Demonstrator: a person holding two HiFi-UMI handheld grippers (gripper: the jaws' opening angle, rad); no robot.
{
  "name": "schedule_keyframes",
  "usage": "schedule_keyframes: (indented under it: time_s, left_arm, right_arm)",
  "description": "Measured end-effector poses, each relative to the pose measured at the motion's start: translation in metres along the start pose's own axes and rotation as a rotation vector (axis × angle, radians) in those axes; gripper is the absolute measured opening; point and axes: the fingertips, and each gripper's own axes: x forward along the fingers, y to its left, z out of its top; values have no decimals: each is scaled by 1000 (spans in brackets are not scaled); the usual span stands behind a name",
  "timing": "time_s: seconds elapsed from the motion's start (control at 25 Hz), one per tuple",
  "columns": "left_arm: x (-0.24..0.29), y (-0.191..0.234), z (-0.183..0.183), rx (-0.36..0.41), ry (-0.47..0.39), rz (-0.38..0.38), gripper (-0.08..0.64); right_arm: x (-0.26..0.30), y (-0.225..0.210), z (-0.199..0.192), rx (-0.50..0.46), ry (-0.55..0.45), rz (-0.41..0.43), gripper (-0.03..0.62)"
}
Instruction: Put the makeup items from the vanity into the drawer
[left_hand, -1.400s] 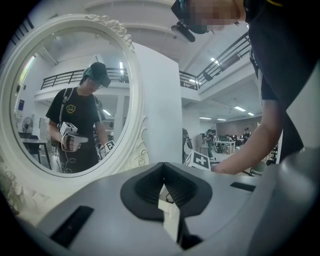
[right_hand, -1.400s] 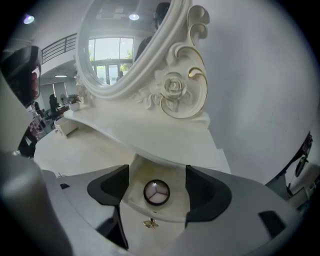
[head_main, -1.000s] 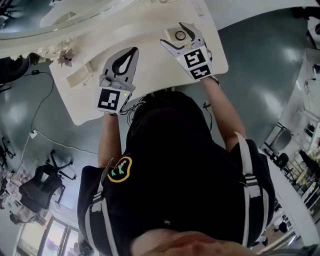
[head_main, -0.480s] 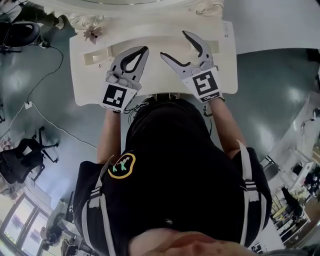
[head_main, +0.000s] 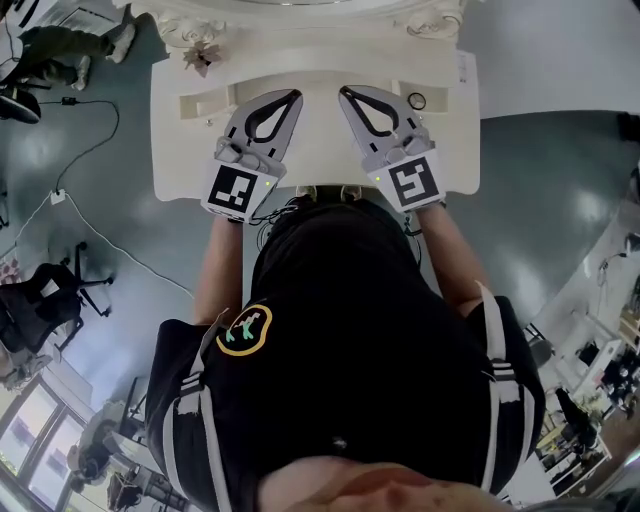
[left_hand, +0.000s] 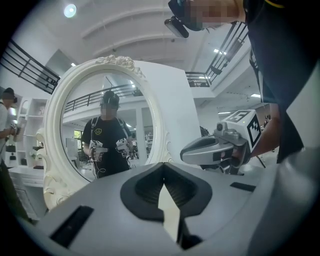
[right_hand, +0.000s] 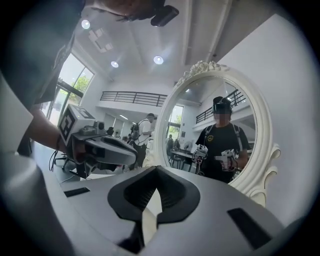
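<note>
A small round makeup item (head_main: 417, 100) lies on the white vanity top (head_main: 320, 150), just right of my right gripper (head_main: 347, 93). That gripper is shut with nothing between its jaws, as the right gripper view (right_hand: 156, 169) also shows. My left gripper (head_main: 290, 97) hovers beside it over the vanity's middle, shut and empty too (left_hand: 164, 165). Both point toward the oval mirror (left_hand: 100, 125). A long shallow recess (head_main: 205, 101) sits at the vanity's left; I cannot tell whether it is the drawer.
A small flower ornament (head_main: 203, 57) stands at the vanity's back left by the carved mirror frame (right_hand: 265, 150). Each gripper shows in the other's view: the right gripper (left_hand: 220, 147), the left gripper (right_hand: 95, 145). Cables and an office chair (head_main: 40, 310) are on the grey floor.
The right gripper's jaws have gone from wide open to shut. One second ago the round item sat between them; now it lies to the gripper's right. The left gripper has stayed shut.
</note>
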Motion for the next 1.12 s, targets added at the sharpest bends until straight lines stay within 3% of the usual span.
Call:
schedule_keyframes:
  time_s: [0.36, 1.12]
  left_arm:
    - [-1, -3, 4, 5, -6, -16, 18]
    - [3, -4, 2, -4, -9, -23, 18]
  right_arm:
    - [-2, 1, 12, 55, -66, -30, 20]
    - [-2, -3, 10, 80, -80, -58, 18]
